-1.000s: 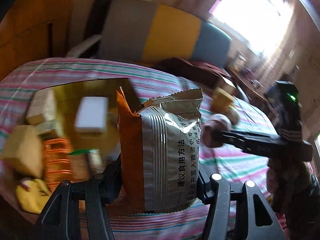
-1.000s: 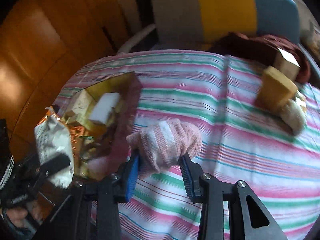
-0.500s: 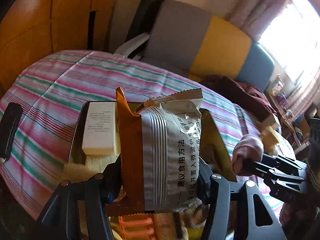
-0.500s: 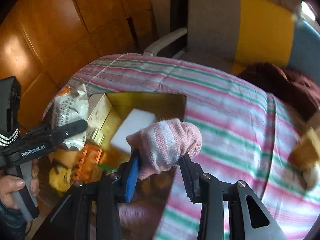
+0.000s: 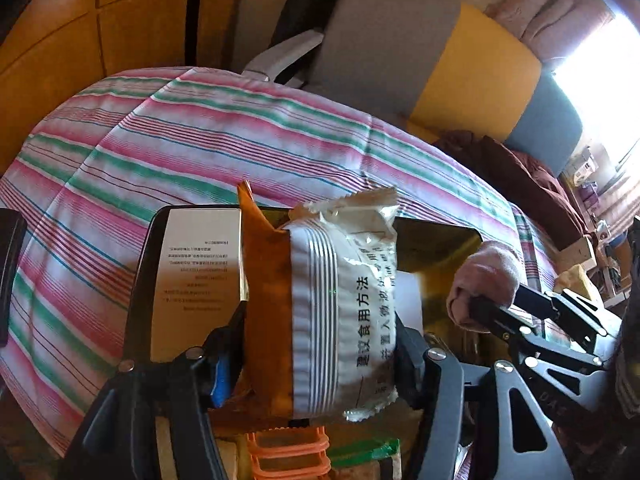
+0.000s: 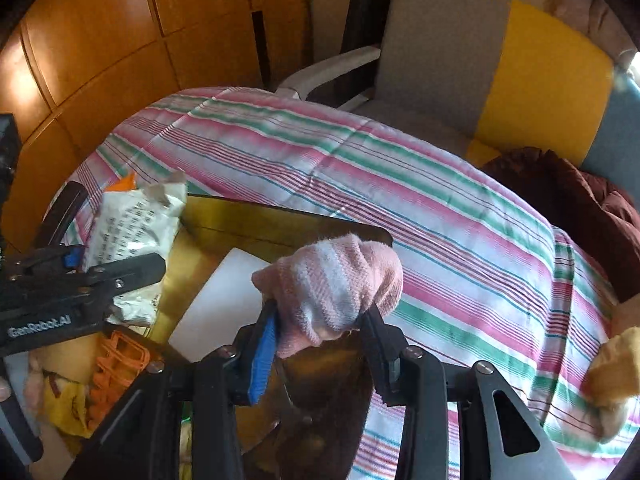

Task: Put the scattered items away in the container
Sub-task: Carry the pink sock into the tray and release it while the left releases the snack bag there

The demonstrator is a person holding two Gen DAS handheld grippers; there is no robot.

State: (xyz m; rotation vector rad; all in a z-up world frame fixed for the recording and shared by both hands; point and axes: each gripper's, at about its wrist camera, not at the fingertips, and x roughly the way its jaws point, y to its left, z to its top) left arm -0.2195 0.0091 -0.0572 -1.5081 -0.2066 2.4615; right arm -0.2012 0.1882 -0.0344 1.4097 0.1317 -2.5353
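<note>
My left gripper [image 5: 316, 356] is shut on an orange and white snack packet [image 5: 336, 316], held upright over the gold container [image 5: 440, 240]. The same packet [image 6: 132, 232] and left gripper [image 6: 80, 276] show at the left of the right wrist view. My right gripper [image 6: 320, 336] is shut on a pink and white striped sock [image 6: 336, 280], hanging above the container's right half [image 6: 280, 216]. That sock [image 5: 488, 280] appears at right in the left wrist view. Inside the container lie a white box [image 6: 224, 300], a printed white box [image 5: 200, 276] and an orange plastic piece [image 6: 120, 356].
The container rests on a pink, green and white striped cloth [image 6: 400, 184]. A yellowish object [image 6: 616, 376] lies on the cloth at the far right. Behind stand a grey, yellow and blue chair [image 6: 480, 68], a dark red garment [image 6: 576, 208] and wooden panels [image 6: 100, 48].
Both grippers have moved over the container with their loads; the sock, earlier above the cloth beside the container, now hangs over it. Both grips are unchanged.
</note>
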